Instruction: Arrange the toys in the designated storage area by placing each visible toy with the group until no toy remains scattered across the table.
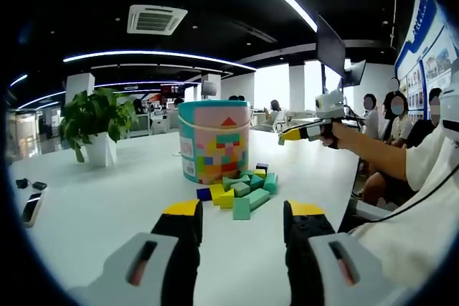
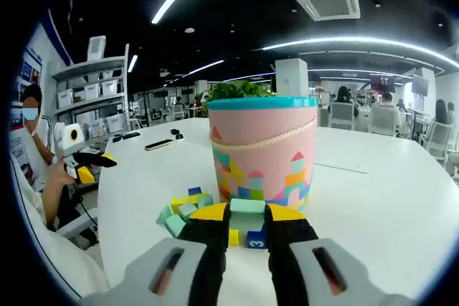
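A pink toy bucket (image 1: 214,141) with a teal rim stands on the white table (image 1: 100,220). In front of it lies a pile of green, yellow and blue blocks (image 1: 242,191). My left gripper (image 1: 244,211) is open just short of the pile, nothing between its yellow tips. In the left gripper view, a hand holds my right gripper (image 1: 295,134) up over the table's right side. In the right gripper view, my right gripper (image 2: 247,213) is shut on a pale green block (image 2: 247,206), with the bucket (image 2: 262,152) just beyond and the loose blocks (image 2: 185,211) lower left. The left gripper (image 2: 92,168) appears at far left.
A potted plant (image 1: 97,123) stands at the back left of the table. Phones (image 1: 32,206) lie near the left edge. A blue block marked 3 (image 2: 257,238) sits below the right jaws. Seated people (image 1: 398,116) are off the table's right side.
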Tool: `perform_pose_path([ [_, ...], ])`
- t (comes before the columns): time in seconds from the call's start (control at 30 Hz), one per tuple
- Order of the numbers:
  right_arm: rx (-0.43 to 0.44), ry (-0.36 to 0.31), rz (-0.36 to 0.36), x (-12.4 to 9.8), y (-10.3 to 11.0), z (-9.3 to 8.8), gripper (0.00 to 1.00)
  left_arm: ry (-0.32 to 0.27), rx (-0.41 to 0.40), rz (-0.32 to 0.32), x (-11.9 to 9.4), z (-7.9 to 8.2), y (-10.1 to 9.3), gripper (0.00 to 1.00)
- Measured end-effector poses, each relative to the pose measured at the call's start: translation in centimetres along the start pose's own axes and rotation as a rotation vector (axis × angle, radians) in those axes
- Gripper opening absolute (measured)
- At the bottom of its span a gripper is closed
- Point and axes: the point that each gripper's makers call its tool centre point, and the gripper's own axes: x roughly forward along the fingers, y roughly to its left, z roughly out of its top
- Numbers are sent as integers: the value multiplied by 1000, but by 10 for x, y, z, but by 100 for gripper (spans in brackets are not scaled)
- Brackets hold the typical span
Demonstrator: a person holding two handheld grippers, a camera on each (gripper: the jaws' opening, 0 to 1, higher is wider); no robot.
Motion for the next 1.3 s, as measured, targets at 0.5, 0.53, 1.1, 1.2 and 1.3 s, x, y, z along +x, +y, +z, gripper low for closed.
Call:
perform_pose_path([
  [0.5,-72,-4,1,-9,2,40,19,-3,-1,3,-2,0,2,46],
  [0.53,-51,2,13,-9,2,38,19,-2,0,3,-2,0,1,46],
  [1.1,-47,-93,77,-22,17,98,19,4,9,6,-2,0,2,45],
  [1.2,-49,-112,69,-23,14,111,19,4,8,8,-2,-1,3,45],
  [1.3,-45,-137,69,-23,12,122,19,3,8,8,-2,-1,3,45],
])
